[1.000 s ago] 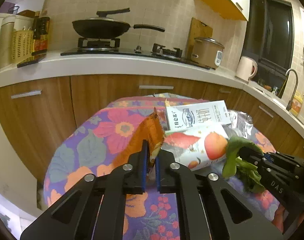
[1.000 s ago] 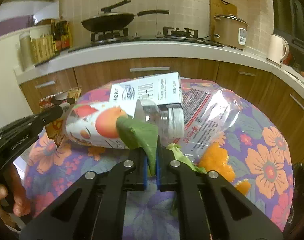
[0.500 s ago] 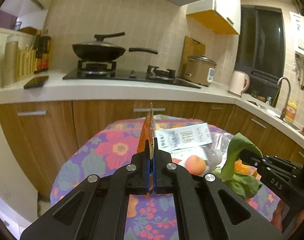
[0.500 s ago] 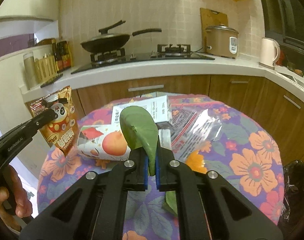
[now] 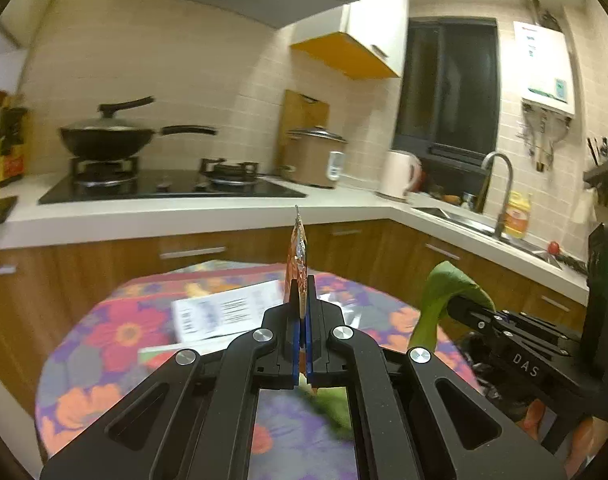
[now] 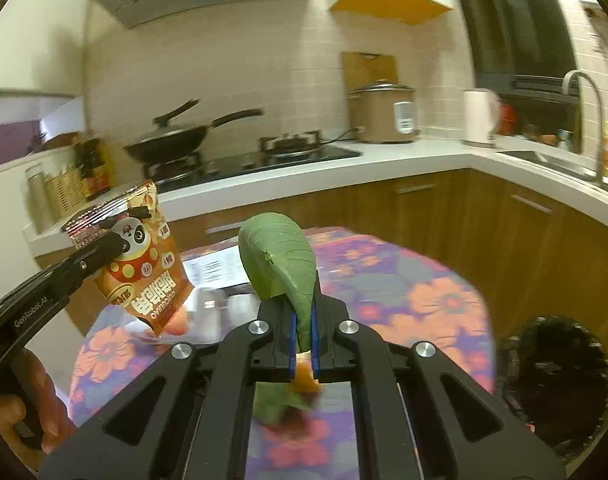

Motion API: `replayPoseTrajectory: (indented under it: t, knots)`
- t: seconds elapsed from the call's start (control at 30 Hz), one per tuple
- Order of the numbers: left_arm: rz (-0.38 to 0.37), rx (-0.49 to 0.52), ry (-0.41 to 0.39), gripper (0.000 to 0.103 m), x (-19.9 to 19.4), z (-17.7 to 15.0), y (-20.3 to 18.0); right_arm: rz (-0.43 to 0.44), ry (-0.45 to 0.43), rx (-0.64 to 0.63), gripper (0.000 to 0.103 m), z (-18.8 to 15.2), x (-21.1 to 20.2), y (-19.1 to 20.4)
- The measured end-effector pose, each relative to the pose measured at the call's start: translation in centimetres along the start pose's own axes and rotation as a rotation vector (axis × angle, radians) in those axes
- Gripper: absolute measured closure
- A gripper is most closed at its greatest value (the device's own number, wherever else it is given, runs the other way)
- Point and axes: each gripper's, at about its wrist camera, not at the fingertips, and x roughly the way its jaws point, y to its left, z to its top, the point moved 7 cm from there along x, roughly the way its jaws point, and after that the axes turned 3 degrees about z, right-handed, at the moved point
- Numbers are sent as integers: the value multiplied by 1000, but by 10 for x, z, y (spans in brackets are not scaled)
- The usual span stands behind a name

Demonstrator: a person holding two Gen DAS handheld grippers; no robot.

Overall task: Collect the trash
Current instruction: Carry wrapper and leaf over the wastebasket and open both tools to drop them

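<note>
My left gripper (image 5: 302,312) is shut on an orange snack wrapper (image 5: 297,256), seen edge-on and lifted above the table. In the right wrist view the wrapper (image 6: 143,264) shows a panda print, with the left gripper (image 6: 119,244) clamping its top. My right gripper (image 6: 302,320) is shut on a green vegetable leaf (image 6: 279,264), also held up above the table. The leaf (image 5: 444,296) shows in the left wrist view at the right gripper's (image 5: 452,308) tip.
The round table with a floral cloth (image 6: 424,292) still holds a white carton (image 5: 223,312), a fruit-print pack and more green leaves (image 5: 332,404). A black trash bag (image 6: 552,384) stands open to the right of the table. Kitchen counters (image 5: 143,220) wrap around behind.
Both grippers rose from the table, lifting the snack wrapper and the leaf clear of the pile. Both views have swung to the right, and the trash bag now shows more fully.
</note>
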Motion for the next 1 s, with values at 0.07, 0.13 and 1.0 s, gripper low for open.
replayPoseTrajectory:
  t: [0.07,0.13,1.0]
  knots:
    - [-39,18,3,103,8,2,-25,-29,-10,16,100,0,-9,-20]
    - [-69,33,7,103,14,2,-45,-74,-19,34,100,-1,-20,-47]
    - [-495,238,334,100,125,-117,-322,-496,202,354,100,-117,-58,-309]
